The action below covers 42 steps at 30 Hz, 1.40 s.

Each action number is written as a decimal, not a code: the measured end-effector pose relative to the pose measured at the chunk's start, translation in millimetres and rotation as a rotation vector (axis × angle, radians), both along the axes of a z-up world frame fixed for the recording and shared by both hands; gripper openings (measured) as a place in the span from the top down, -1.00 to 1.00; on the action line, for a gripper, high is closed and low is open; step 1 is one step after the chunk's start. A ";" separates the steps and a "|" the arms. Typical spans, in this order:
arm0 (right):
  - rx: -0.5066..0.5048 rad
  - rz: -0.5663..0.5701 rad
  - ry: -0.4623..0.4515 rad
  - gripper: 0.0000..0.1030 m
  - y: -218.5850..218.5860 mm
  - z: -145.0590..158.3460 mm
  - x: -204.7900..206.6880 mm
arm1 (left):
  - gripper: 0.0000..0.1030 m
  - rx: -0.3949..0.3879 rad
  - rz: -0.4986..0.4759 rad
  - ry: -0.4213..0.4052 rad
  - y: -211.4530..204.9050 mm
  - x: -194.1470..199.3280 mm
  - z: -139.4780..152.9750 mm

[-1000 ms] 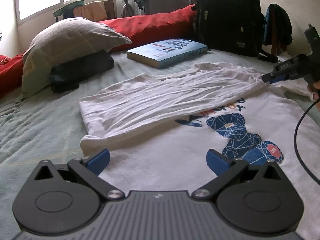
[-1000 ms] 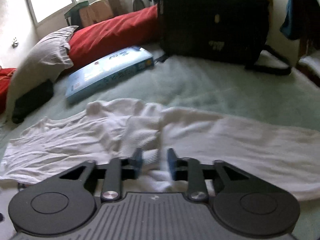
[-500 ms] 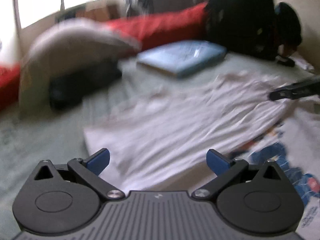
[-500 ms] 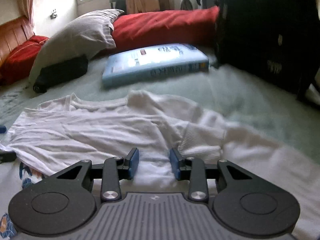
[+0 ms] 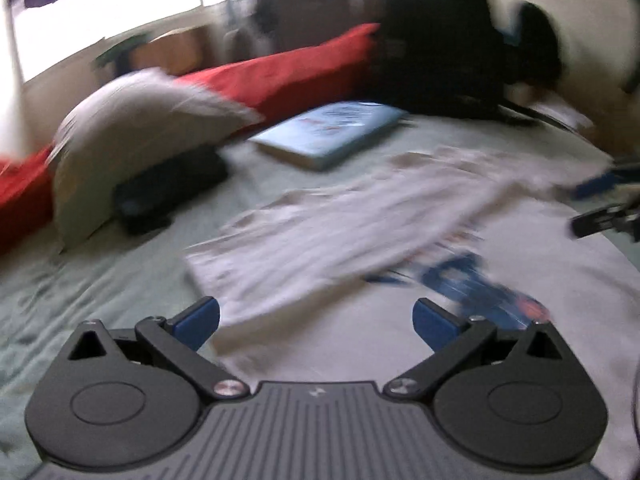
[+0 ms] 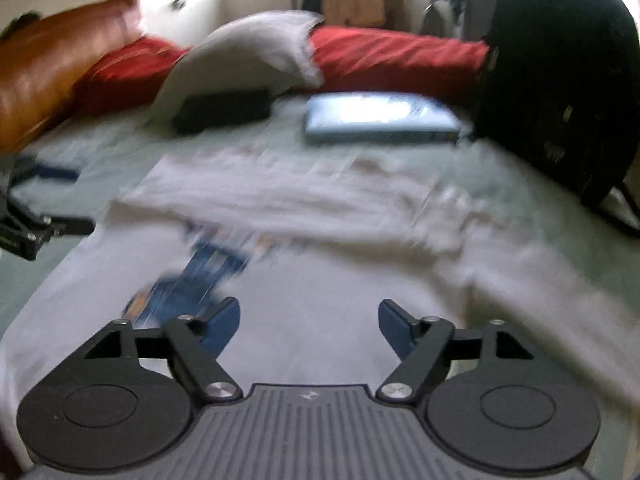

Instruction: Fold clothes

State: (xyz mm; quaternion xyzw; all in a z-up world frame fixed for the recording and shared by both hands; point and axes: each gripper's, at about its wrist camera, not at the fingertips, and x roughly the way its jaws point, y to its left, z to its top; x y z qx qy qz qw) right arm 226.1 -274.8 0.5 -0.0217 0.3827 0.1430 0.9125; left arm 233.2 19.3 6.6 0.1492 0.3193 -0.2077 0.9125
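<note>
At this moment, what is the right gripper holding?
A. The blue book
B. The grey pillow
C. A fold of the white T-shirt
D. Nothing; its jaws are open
D: in the right wrist view the right gripper has its blue pads spread wide apart with only the flat white T-shirt showing between them, nothing pinched.

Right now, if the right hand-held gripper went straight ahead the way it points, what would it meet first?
Probably the white T-shirt: the open right hand-held gripper points across its flat front toward the folded-over part. The blue book lies farther on. Blur makes depth uncertain.
</note>
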 end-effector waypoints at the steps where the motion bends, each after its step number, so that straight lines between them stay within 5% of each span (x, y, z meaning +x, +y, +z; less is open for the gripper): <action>1: -0.009 0.008 0.024 -0.61 5.0 -9.5 -13.7 | -0.98 0.009 -0.035 0.002 -5.2 -14.5 -1.7; 4: -0.046 0.012 0.068 -0.67 16.4 -36.3 -47.9 | -0.98 0.040 -0.097 0.018 -17.8 -55.3 -17.4; 7: -0.095 -0.033 0.008 -1.00 22.7 -53.5 -77.6 | -0.98 0.070 -0.120 0.039 -26.7 -92.6 -39.2; 11: -0.005 -0.113 -0.045 -1.00 10.9 -63.2 -93.1 | -0.98 0.034 -0.041 0.093 -17.0 -136.7 -60.3; 16: -0.016 -0.118 -0.116 -1.00 12.6 -69.1 -110.3 | -0.99 -0.040 0.072 0.098 4.8 -171.8 -60.2; 21: 0.029 -0.162 -0.078 -1.00 9.2 -52.8 -130.1 | -0.99 0.009 0.097 0.052 -0.5 -177.0 -41.3; 26: 0.042 -0.066 -0.062 -1.00 17.0 -55.5 -150.6 | -0.99 0.016 0.112 -0.027 -24.0 -163.6 -22.6; 33: 0.126 -0.094 -0.076 -1.00 -11.1 -60.7 -171.2 | -0.99 -0.060 0.146 0.021 -50.5 -158.7 -28.8; 42: 0.355 -0.478 -0.192 -1.00 -137.5 -47.9 -175.1 | -0.99 -0.059 0.084 0.038 -78.5 -166.0 -33.1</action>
